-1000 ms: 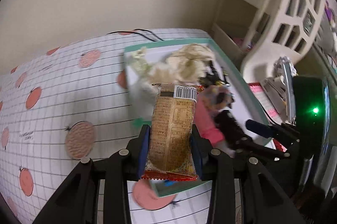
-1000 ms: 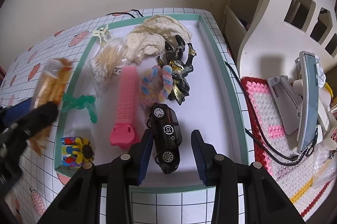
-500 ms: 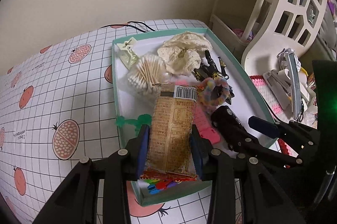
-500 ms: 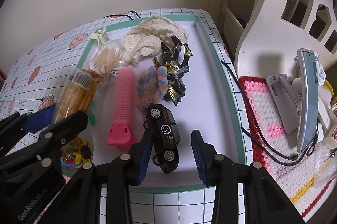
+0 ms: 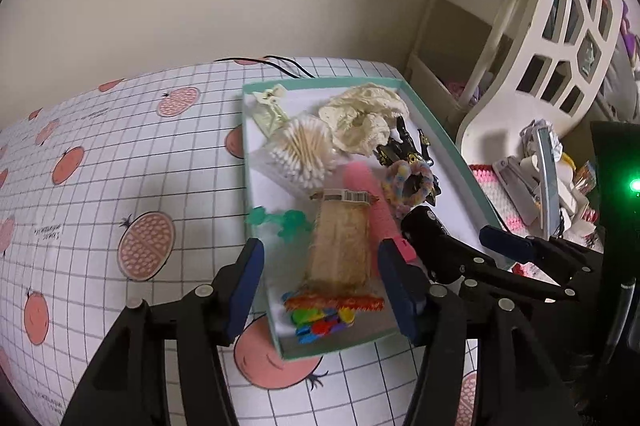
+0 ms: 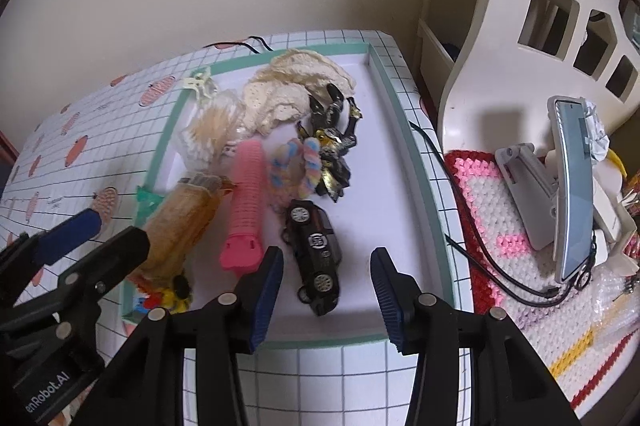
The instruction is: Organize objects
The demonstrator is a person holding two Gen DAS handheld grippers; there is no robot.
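A brown snack packet [image 5: 340, 250] lies blurred in the teal-rimmed white tray [image 5: 332, 346], loose between the wide-apart fingers of my open left gripper [image 5: 320, 258]. Its lower end rests over a multicoloured toy [image 5: 320, 318]. In the right wrist view the same packet [image 6: 176, 222] sits at the tray's left side, just past the left gripper [image 6: 104, 238]. My right gripper [image 6: 326, 258] stands open around the rear of a black toy car [image 6: 316, 250], without touching it. A pink hair roller [image 6: 246, 202] lies between the packet and the car.
The tray also holds cotton swabs [image 5: 304, 150], a cream lace cloth [image 5: 364, 118], a black-and-gold figure [image 6: 332, 146], a pastel scrunchie [image 6: 296, 162] and a green clip [image 5: 280, 220]. On the right are a white shelf unit [image 6: 500, 26], a phone on a stand [image 6: 572, 186], a crochet mat [image 6: 512, 242] and a black cable [image 6: 480, 258].
The left gripper has opened and let go of the snack packet, which now lies in the tray. The right gripper stays open around the toy car.
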